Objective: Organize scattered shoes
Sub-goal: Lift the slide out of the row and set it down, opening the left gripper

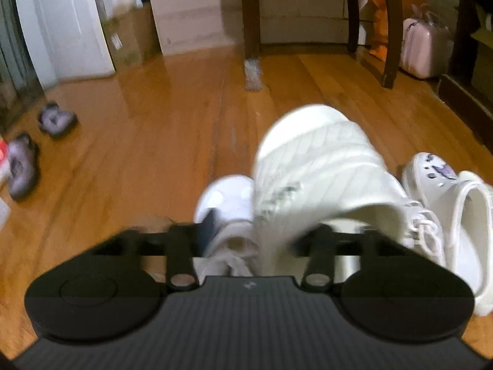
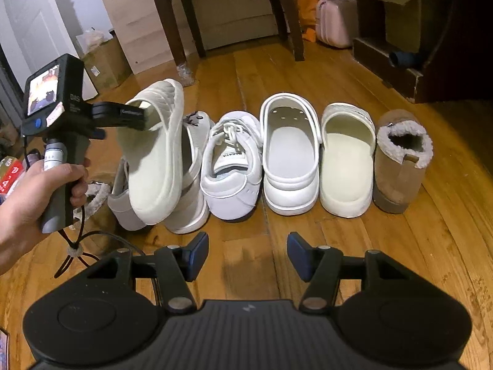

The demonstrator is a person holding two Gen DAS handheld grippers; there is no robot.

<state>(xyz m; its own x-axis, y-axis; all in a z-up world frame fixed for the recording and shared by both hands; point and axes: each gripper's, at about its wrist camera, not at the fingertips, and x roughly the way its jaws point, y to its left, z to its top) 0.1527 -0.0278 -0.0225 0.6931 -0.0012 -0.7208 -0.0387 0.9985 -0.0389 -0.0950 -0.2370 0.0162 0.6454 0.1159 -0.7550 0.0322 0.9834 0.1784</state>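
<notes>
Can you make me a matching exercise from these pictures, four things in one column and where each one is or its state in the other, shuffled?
Things
1. cream slipper
2. tan fur-lined boot
3. right tool
4. laced white sneaker

States
A. open, holding nothing
B. lifted off the floor in the left tool
C. right end of the row
D. on the floor, left of the white clog

Pairs: 1-B, 2-C, 3-A, 4-D
</notes>
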